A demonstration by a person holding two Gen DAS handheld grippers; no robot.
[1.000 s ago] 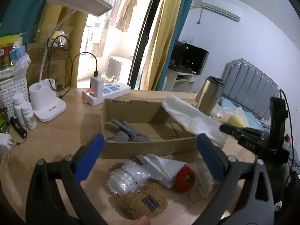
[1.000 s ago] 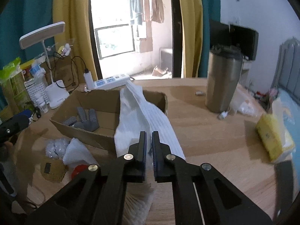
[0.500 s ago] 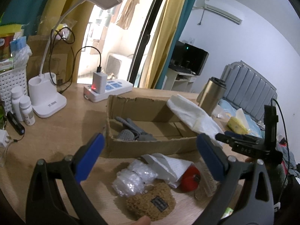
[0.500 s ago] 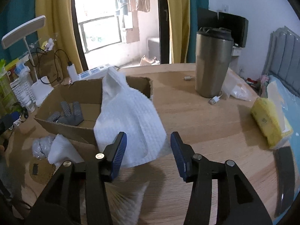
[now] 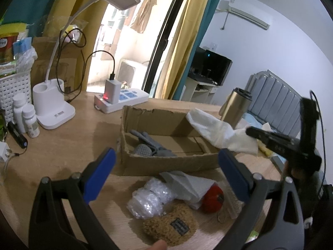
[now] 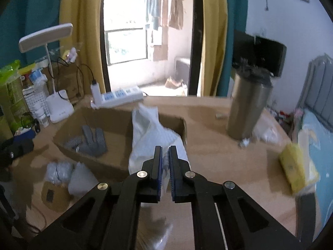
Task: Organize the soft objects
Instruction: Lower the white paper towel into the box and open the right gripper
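Two tools are in my hands. My right tool is pressed together on the white cloth, and this one cloth hangs over the right wall of the one cardboard box, partly inside it and partly outside. In the left wrist view the same right tool comes from the right and the cloth stretches from it to the box corner. My left tool is spread wide and pinches nothing; it hovers above the front of the table.

Inside the box lies one pair of grey gloves; I count two, but they overlap. In front of the box, on the table, I count four soft things close together: one bundle of bubble wrap, one white folded cloth, one red round soft piece and one brown fuzzy pouch with a dark label. The white folded cloth touches the bubble wrap and the red piece.

One steel tumbler stands to the right of the box, well apart from it. One desk lamp and one power strip stand behind the box.
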